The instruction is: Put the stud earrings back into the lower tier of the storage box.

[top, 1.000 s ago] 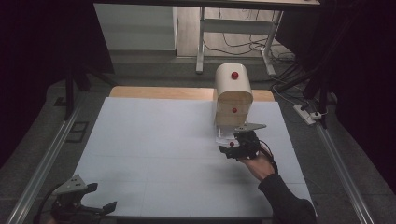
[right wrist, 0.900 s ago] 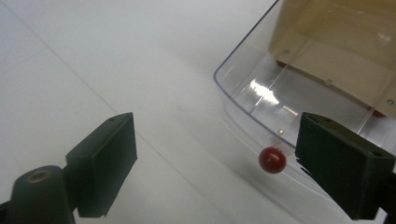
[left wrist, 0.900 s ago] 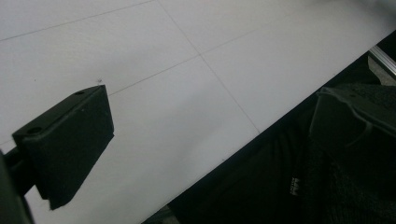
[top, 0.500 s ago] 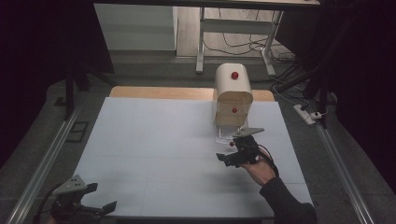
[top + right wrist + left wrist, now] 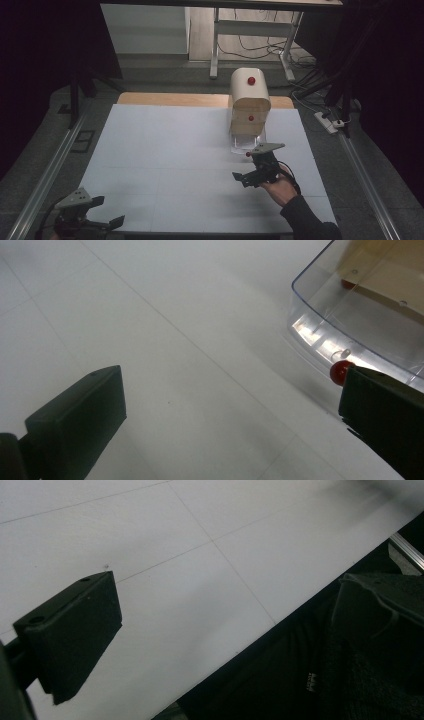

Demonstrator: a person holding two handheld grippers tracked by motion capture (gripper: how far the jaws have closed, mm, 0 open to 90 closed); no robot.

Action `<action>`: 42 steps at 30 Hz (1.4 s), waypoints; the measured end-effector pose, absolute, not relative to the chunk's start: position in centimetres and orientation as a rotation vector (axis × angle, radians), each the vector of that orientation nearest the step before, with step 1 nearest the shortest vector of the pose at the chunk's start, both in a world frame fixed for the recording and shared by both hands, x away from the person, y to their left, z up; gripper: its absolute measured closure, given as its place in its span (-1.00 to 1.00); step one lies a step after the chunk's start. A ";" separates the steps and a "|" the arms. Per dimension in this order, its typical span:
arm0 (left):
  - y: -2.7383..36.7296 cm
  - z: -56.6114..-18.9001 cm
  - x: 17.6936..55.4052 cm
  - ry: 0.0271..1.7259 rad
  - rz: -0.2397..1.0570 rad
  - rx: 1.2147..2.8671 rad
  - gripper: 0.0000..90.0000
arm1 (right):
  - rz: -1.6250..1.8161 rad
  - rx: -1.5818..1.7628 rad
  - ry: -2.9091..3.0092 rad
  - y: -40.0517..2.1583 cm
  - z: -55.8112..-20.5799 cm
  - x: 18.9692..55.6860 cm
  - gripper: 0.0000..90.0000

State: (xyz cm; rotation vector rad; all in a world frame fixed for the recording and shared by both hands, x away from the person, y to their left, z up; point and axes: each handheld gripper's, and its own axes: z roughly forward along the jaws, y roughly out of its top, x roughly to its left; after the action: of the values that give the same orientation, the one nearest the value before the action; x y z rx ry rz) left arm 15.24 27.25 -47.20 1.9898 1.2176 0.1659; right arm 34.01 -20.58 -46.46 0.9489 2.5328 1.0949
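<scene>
High view: cream, round-topped bread-box-like cabinet [image 5: 249, 102] with a red knob on top and another on its front stands at the far right of the white table top [image 5: 165, 165]. A clear plastic drawer [image 5: 246, 143] is pulled out at its base towards the person. The drawer's small red ball knob [image 5: 248, 154] sits at the front edge, just beside the right gripper [image 5: 248, 172]. The right hand [image 5: 278, 187] comes in from the bottom right in a dark sleeve. The left gripper [image 5: 107, 212] rests at the near left corner of the table, well apart from the cabinet.

Right gripper view adds the close detail: transparent drawer wall [image 5: 320, 335] with rounded corner, pale wooden base of the cabinet inside it, and the red knob [image 5: 340, 371] peeking out right next to the right-hand jaw; contact there cannot be told. The left-hand jaw hangs over bare table. The jaws have just been opening and now stand wide apart, nothing between them, knob not gripped.

Left gripper view gives what the others lack: near table edge [image 5: 280, 625] running diagonally, dark cloth below it. Its two jaws stand wide apart, one over the white surface, the other past the edge, holding nothing.
</scene>
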 end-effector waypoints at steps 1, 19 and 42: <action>27.3 -47.2 15.2 1.217 0.166 1.990 -1.00 | 1.090 0.947 2.534 -20.6 -46.4 33.9 -1.00; 27.2 -47.2 15.2 1.208 0.166 1.991 -1.00 | 1.029 0.937 2.563 -21.5 -46.8 31.7 -1.00; 27.1 -47.2 15.2 1.203 0.170 1.998 -1.00 | 1.059 1.062 2.486 -25.9 -45.7 28.2 -1.00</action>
State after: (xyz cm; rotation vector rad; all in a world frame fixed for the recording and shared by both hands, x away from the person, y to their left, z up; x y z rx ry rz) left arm 15.15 27.14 -47.18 1.9983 1.2033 0.1700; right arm 28.21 -25.95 -45.69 1.0623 2.4860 1.0591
